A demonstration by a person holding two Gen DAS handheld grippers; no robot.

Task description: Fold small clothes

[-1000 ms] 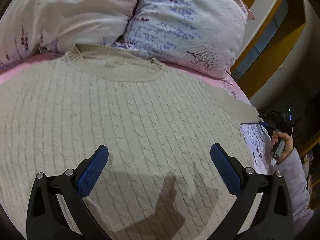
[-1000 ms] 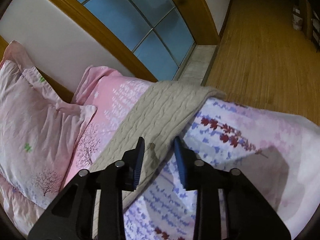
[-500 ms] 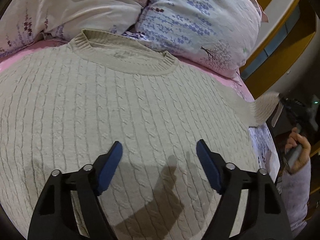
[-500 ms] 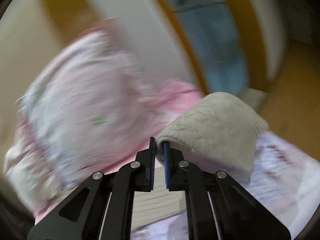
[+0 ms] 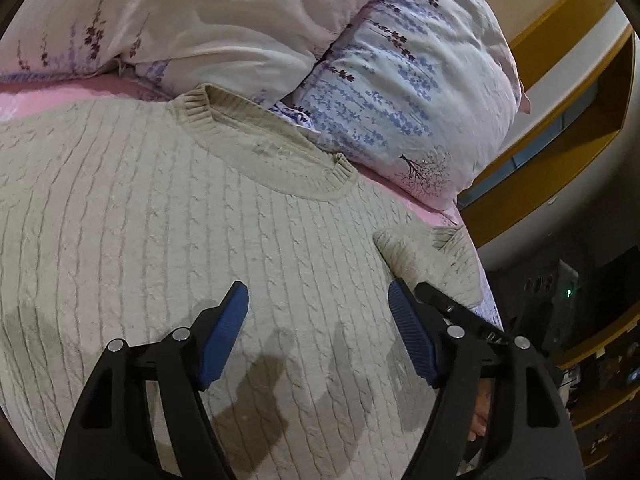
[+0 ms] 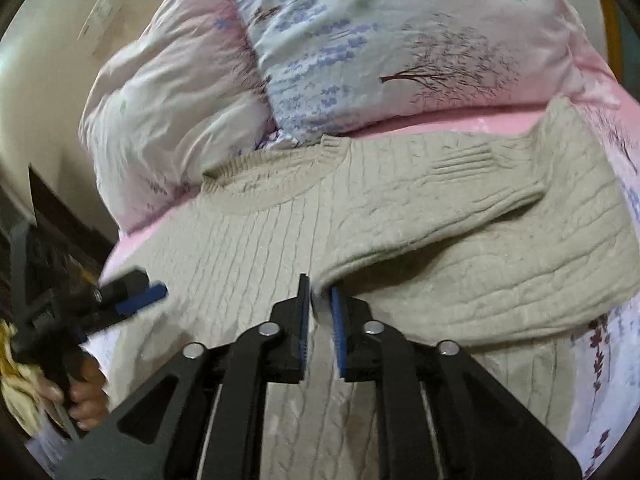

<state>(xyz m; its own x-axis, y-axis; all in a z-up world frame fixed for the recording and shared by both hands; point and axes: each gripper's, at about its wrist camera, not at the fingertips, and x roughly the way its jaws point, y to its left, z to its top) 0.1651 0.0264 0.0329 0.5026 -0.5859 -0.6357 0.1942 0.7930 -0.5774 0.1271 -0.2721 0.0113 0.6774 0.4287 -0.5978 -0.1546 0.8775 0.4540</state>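
Right wrist view had the beige cable-knit sweater (image 6: 280, 264) spread flat on the pink bedsheet (image 6: 440, 124), neckline right under the two floral pillows (image 6: 360, 40). Its sleeve (image 6: 460, 220) was folded across the sweater's chest, cuff end sitting between the pads of the right gripper (image 6: 320, 300). Those jaws had just been easing apart and stood barely parted, so I honestly couldn't tell if they pinched the knit. Over the sweater's lower body, the left gripper (image 5: 318, 332) hovered with jaws wide apart, nothing in them, held by a hand (image 6: 86, 396).
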